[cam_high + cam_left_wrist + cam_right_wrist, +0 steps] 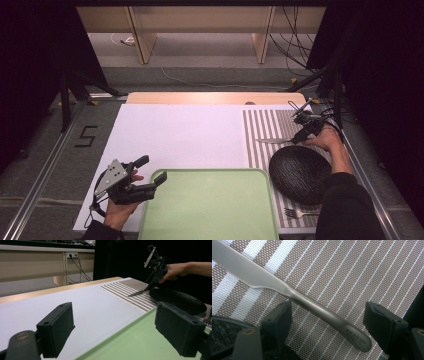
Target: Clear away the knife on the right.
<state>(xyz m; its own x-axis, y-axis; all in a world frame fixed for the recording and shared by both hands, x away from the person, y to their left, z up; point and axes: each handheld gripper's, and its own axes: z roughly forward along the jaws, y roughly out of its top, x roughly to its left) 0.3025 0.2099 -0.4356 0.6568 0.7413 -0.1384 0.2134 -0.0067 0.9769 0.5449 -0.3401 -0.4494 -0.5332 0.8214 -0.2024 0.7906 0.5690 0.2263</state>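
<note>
A silver table knife lies on the brown-and-white striped placemat, just beyond the black textured plate. My right gripper is down over the knife's handle end. In the right gripper view the handle runs diagonally between the two jaws, which stand apart on either side without touching it. My right gripper is open. My left gripper hovers by the far left corner of the green tray, open with nothing between its fingers.
A fork lies on the placemat at the near edge, in front of the plate. The white sheet covers the table's left and middle. In the left gripper view the plate sits beyond the tray.
</note>
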